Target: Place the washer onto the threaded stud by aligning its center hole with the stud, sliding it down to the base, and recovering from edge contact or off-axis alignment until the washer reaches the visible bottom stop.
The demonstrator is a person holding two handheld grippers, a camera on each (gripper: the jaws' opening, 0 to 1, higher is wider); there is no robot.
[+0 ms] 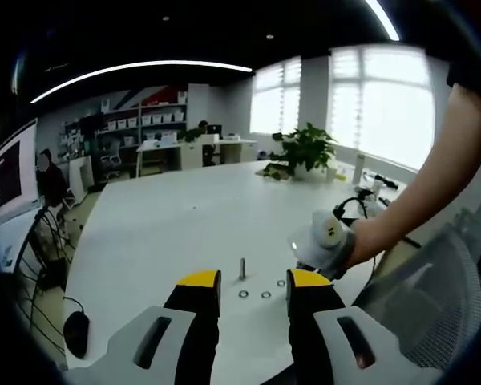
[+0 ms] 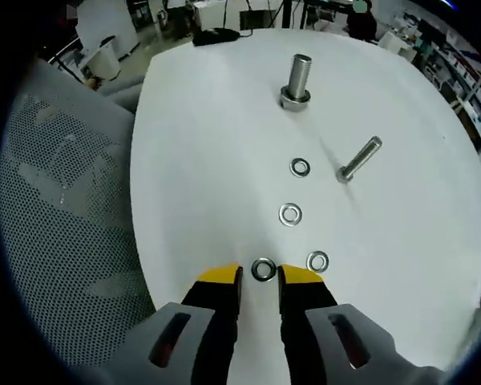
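An upright threaded stud [image 2: 296,79] with a nut at its base stands on the white table [image 2: 208,144]. Several flat washers lie in a loose line in front of it. The nearest washer [image 2: 263,269] lies flat between the yellow tips of my right gripper [image 2: 260,278], whose jaws stand slightly apart on either side of it, not touching. My left gripper [image 1: 253,281] is held wide open above the table edge, with the stud [image 1: 242,269] seen small between its tips and nothing gripped. The right gripper [image 1: 325,241] also shows there, held by a person's hand.
A loose bolt [image 2: 359,159] lies on its side right of the washers [image 2: 289,214]. A grey mesh chair [image 2: 64,208] sits close to the table edge on the left. A potted plant [image 1: 305,148] and cables stand at the far side of the table.
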